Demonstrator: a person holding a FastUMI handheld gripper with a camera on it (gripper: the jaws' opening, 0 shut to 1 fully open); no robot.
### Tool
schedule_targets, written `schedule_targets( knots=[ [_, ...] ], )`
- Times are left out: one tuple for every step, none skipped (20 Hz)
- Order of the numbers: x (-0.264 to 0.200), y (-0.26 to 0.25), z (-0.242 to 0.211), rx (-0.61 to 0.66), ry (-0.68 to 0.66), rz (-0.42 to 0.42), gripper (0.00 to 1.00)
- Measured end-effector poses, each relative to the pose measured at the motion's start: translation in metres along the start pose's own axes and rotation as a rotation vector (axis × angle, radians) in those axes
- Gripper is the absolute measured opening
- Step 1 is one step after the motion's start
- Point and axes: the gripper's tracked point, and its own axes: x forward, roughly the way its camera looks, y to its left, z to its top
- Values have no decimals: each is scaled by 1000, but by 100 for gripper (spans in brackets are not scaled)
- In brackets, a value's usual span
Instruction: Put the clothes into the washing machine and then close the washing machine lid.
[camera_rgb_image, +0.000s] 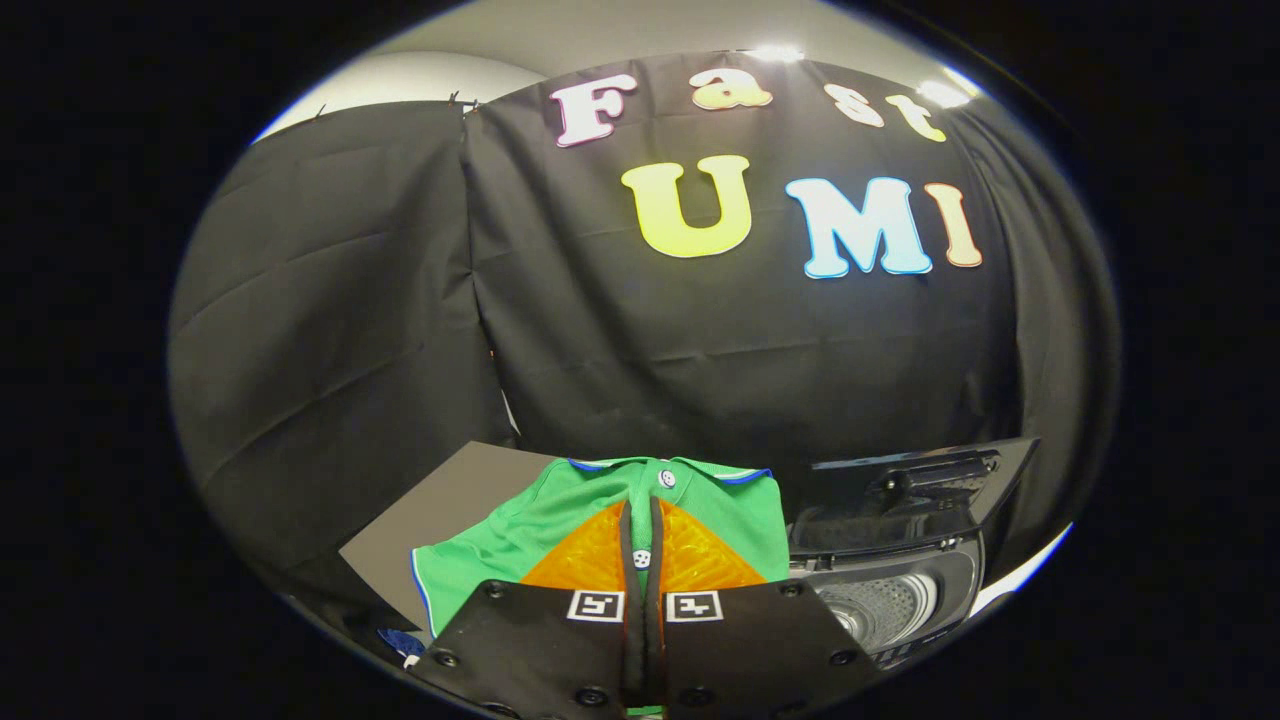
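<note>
green polo shirt with blue trim (520, 520) lies on a grey board (440, 510), just left of the open-lid black washing machine (900, 590). gripper (641, 545) level over the shirt, fingers nearly together; whether they pinch fabric, cannot tell.

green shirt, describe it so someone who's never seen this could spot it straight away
On the dark board left of the open washing machine lies the green shirt, just ahead of the gripper, whose fingers are closed together. Its blue-trimmed collar and white buttons mark it out.
</note>
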Motion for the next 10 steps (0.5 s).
schedule_targets(
  knots=[
    [-2,-8,0,6,0,-7,1],
    [-5,-17,-1,13,-4,-13,1],
    [-6,-26,-1,20,-10,-22,2],
    [-9,-35,-2,24,-12,-31,2],
    [-10,-44,-2,30,-17,-40,1],
    [-13,-53,-3,35,-21,-51,1],
    [-15,-63,-4,40,-23,-63,1],
    [-17,-71,-4,43,-27,-76,1],
    [-19,-81,-4,47,-29,-89,1],
    [-20,-89,-5,49,-32,-101,1]
  ],
)
